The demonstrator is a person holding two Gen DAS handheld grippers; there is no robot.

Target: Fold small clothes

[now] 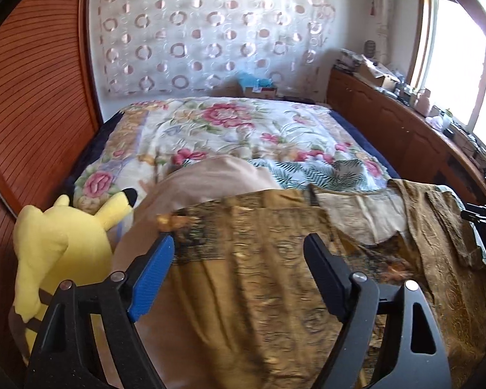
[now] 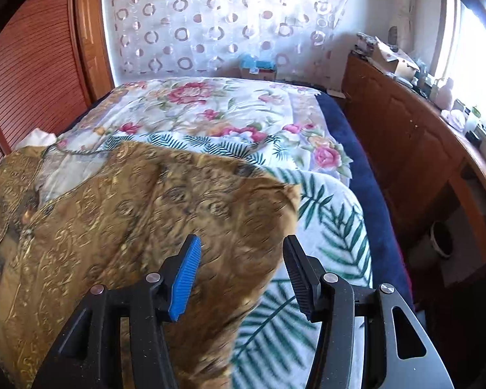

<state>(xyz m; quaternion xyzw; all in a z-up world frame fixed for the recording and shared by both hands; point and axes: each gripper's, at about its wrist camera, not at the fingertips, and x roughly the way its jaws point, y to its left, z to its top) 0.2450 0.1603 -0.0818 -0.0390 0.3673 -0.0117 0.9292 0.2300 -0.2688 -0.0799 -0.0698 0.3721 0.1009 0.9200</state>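
A gold-brown patterned garment (image 1: pixel 259 259) lies spread on the bed, its pale lining (image 1: pixel 359 214) showing near the neckline. In the right wrist view the same garment (image 2: pixel 129 214) covers the left half, its right edge lying on a leaf-print blanket (image 2: pixel 337 227). My left gripper (image 1: pixel 239 243) is open and empty, just above the garment's left part. My right gripper (image 2: pixel 241 246) is open and empty, above the garment's right edge. The right gripper's tip (image 1: pixel 479 215) shows at the right edge of the left wrist view.
A yellow plush toy (image 1: pixel 61 236) sits at the bed's left side beside a beige cushion (image 1: pixel 207 178). A floral quilt (image 1: pixel 230 123) covers the far bed. A wooden cabinet (image 2: pixel 414 149) with clutter runs along the right under a window. A wooden wardrobe (image 1: pixel 32 103) stands left.
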